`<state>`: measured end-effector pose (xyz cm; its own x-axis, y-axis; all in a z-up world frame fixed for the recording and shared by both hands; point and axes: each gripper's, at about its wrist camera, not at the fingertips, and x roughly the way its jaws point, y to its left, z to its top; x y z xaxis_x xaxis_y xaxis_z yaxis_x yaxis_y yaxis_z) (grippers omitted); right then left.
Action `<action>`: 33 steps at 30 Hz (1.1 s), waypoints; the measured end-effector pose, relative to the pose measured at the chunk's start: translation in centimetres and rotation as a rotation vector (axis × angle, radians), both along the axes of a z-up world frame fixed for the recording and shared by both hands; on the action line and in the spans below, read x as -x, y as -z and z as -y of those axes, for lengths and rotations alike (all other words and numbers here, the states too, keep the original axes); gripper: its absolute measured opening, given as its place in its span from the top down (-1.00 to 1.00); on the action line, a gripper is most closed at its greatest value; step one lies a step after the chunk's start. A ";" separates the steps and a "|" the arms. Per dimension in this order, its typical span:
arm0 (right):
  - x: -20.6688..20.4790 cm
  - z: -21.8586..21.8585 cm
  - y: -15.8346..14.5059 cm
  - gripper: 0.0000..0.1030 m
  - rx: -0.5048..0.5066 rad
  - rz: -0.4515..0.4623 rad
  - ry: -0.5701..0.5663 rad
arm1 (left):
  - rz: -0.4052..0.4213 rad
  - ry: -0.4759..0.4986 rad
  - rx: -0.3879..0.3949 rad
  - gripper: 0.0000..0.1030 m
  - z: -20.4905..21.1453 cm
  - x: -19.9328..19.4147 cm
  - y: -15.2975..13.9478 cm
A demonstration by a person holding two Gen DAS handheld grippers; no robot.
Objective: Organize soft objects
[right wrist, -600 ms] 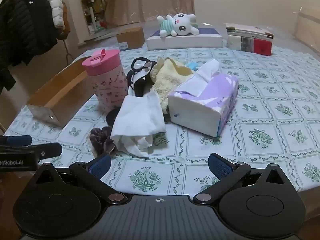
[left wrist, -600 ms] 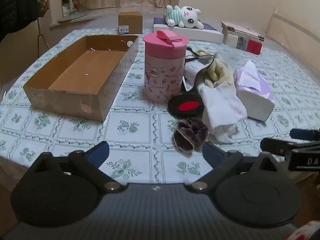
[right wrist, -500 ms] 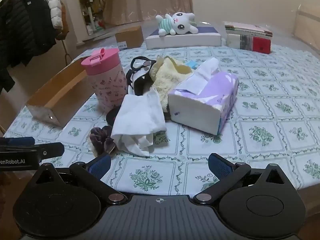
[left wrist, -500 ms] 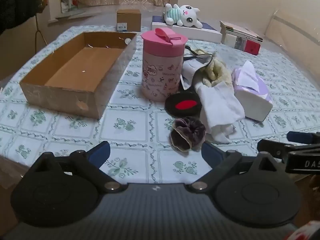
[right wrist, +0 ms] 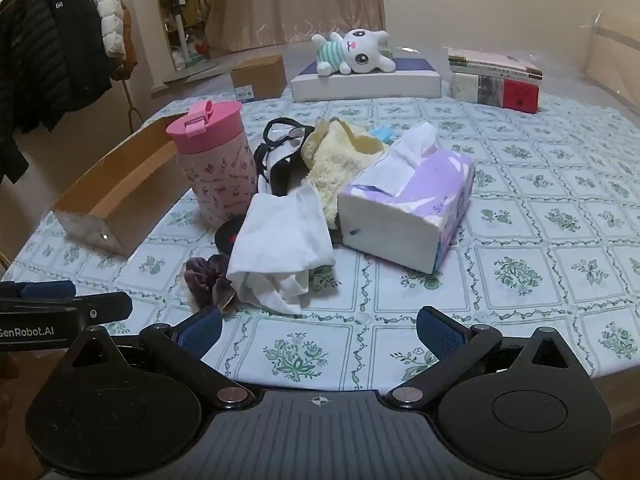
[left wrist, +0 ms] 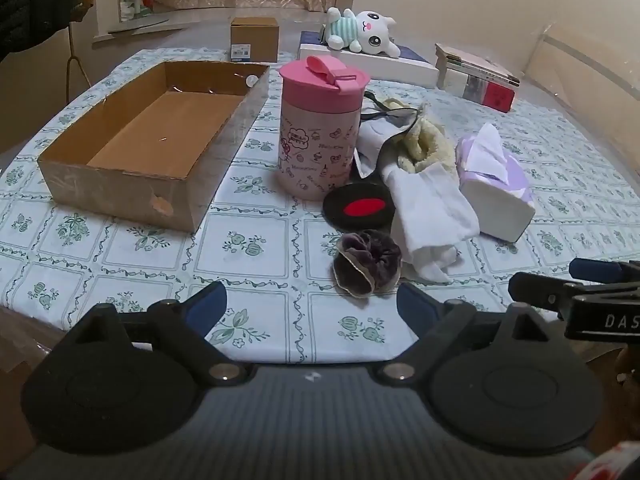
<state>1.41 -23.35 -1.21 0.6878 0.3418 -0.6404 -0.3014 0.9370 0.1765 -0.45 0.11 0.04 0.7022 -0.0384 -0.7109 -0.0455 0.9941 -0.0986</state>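
Both hands pitched downward over the near edge of the counter (left wrist: 120,248). Left gripper (left wrist: 312,300): fingers spread wide, nothing between them. Purple scrunchie (left wrist: 368,266) lies at 12 o'clock, just past my right fingertip, apparently untouched, though the view is tight there. White cloth (left wrist: 430,208) at 1 o'clock, touching the scrunchie. Open cardboard box (left wrist: 132,184) at 10 o'clock. Right gripper (right wrist: 318,330): fingers spread wide, holding nothing. White cloth (right wrist: 284,240) at 11 o'clock, tissue pack (right wrist: 404,216) at 1 o'clock.
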 end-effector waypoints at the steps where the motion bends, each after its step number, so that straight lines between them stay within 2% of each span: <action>1: -0.1 0.0 0.0 -0.99 0.000 -0.001 0.001 | 0.001 0.001 0.003 -0.76 0.0 0.1 -0.1; 33: -0.3 0.3 -0.9 -0.99 0.022 0.000 0.002 | -0.005 0.033 0.010 -0.76 0.3 0.1 -0.5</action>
